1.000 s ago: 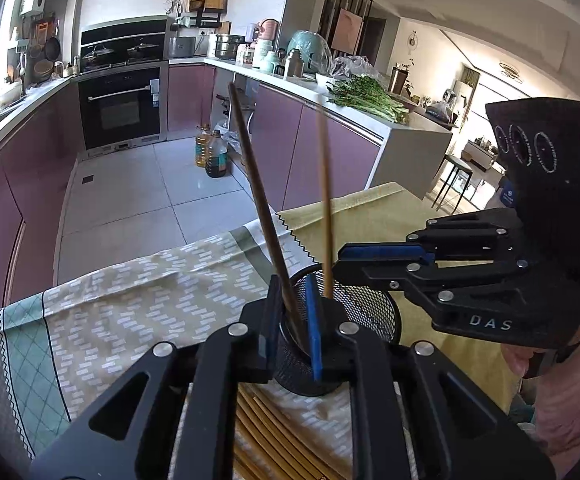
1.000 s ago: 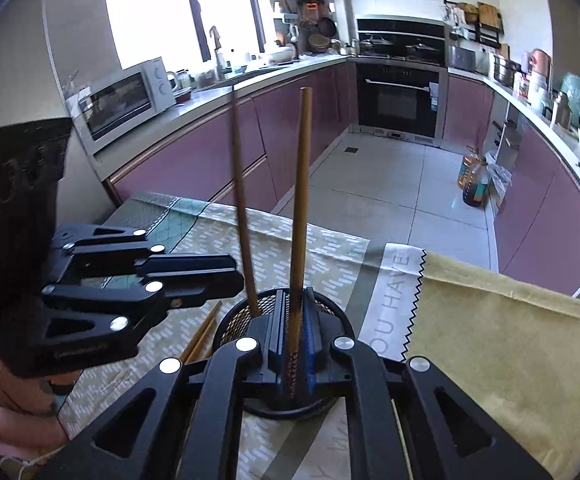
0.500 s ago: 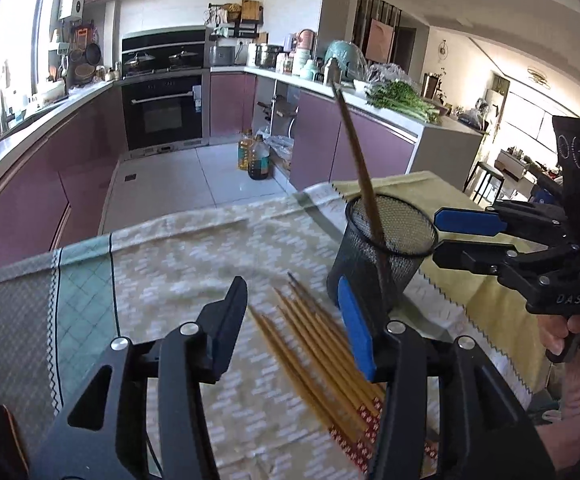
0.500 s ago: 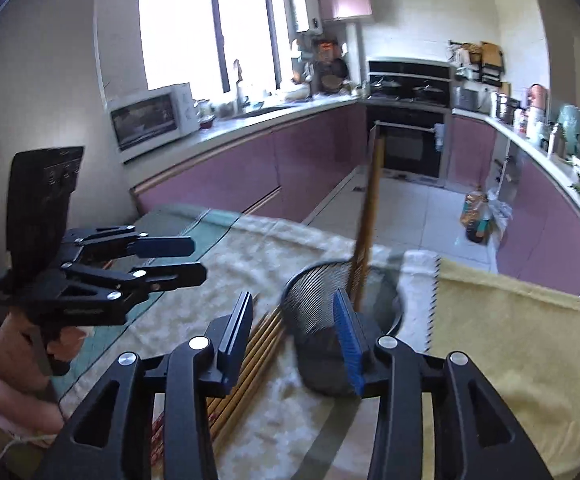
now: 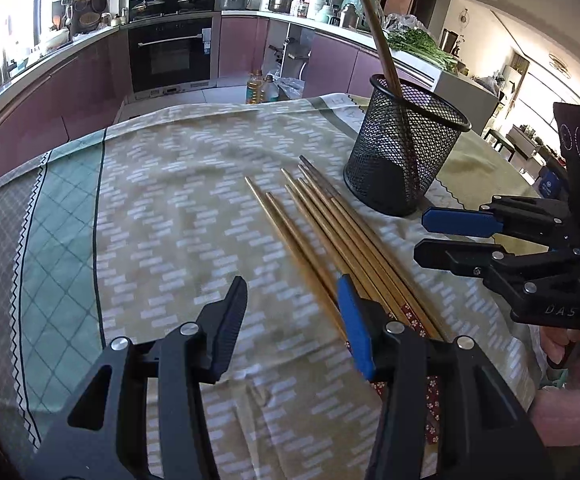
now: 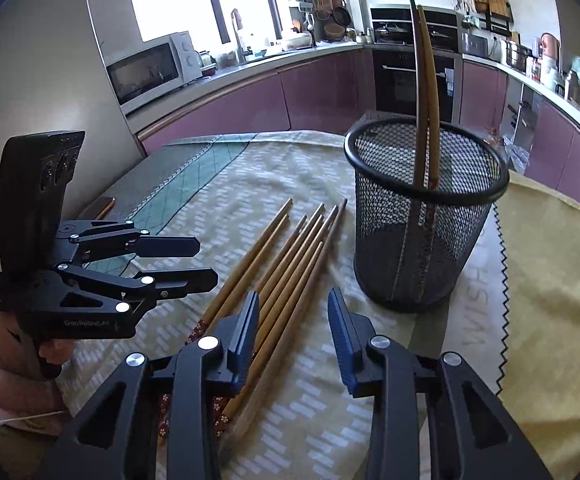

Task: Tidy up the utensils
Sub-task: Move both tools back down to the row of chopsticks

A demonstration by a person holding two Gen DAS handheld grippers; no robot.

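A black mesh cup [image 5: 406, 148] [image 6: 422, 216] stands upright on the tablecloth with two brown chopsticks [image 6: 424, 96] [image 5: 378, 40] standing in it. Several more wooden chopsticks [image 5: 330, 236] [image 6: 286, 264] lie side by side on the cloth beside the cup. My left gripper [image 5: 292, 312] is open and empty, low over the handle ends of the loose chopsticks. My right gripper [image 6: 294, 336] is open and empty, just above the same bundle; it also shows in the left wrist view [image 5: 442, 236]. The left gripper shows in the right wrist view [image 6: 194, 264].
The patterned tablecloth [image 5: 162, 216] covers the table, with a yellow cloth [image 6: 550, 280] beyond the cup. A phone [image 6: 98, 208] lies near the far left table edge. Kitchen counters, an oven [image 5: 170, 52] and a microwave [image 6: 150, 68] stand behind.
Both grippers have let go of the chopsticks they held in the cup, opened, and pulled back and down toward the loose chopsticks on the cloth.
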